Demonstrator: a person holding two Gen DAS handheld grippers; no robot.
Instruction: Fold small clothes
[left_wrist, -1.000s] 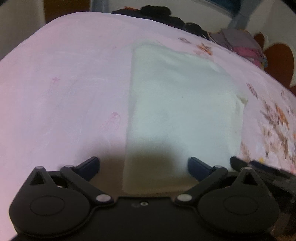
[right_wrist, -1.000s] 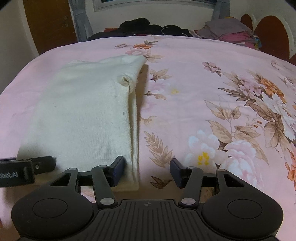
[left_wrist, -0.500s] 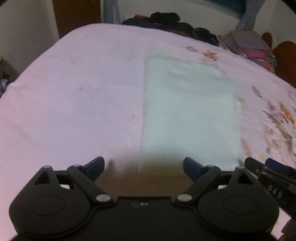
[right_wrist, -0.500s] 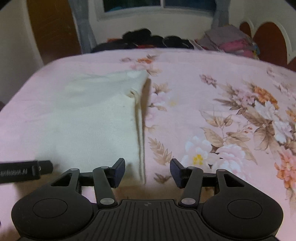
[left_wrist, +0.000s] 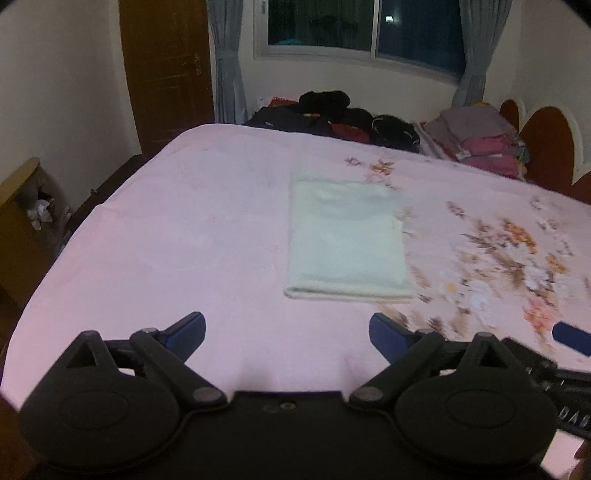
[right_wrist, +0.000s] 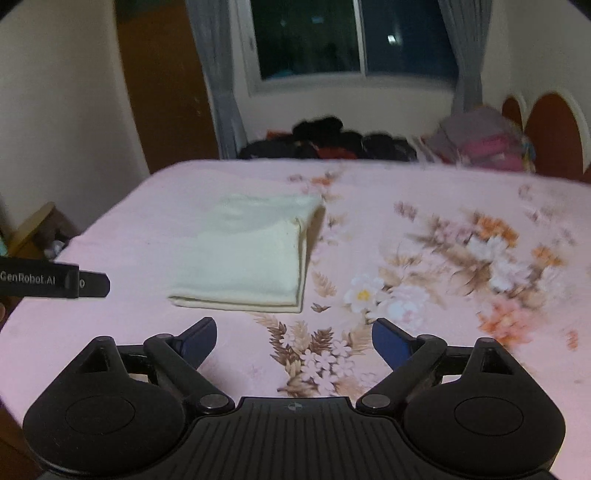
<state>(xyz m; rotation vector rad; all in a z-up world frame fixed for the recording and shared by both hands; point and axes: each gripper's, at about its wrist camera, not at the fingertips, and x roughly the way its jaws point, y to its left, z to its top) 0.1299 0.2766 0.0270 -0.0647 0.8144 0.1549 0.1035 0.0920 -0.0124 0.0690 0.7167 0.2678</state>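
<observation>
A cream garment (left_wrist: 345, 240) lies folded flat into a neat rectangle on the pink floral bedspread (left_wrist: 184, 240). It also shows in the right wrist view (right_wrist: 251, 258), with its layered edge on the right side. My left gripper (left_wrist: 287, 328) is open and empty, held above the bed short of the garment's near edge. My right gripper (right_wrist: 294, 334) is open and empty, near the garment's near right corner and clear of it. The left gripper's finger (right_wrist: 88, 284) shows at the left of the right wrist view.
Dark clothes (left_wrist: 332, 118) are heaped at the far edge of the bed. A stack of folded grey and pink clothes (left_wrist: 480, 144) sits at the far right by the headboard (left_wrist: 546, 147). A wooden door (left_wrist: 166, 66) and a small cabinet (left_wrist: 18, 221) stand to the left.
Both grippers have pulled back and up from the garment, which now lies farther off. The right gripper's jaws have opened wider. The garment has not moved.
</observation>
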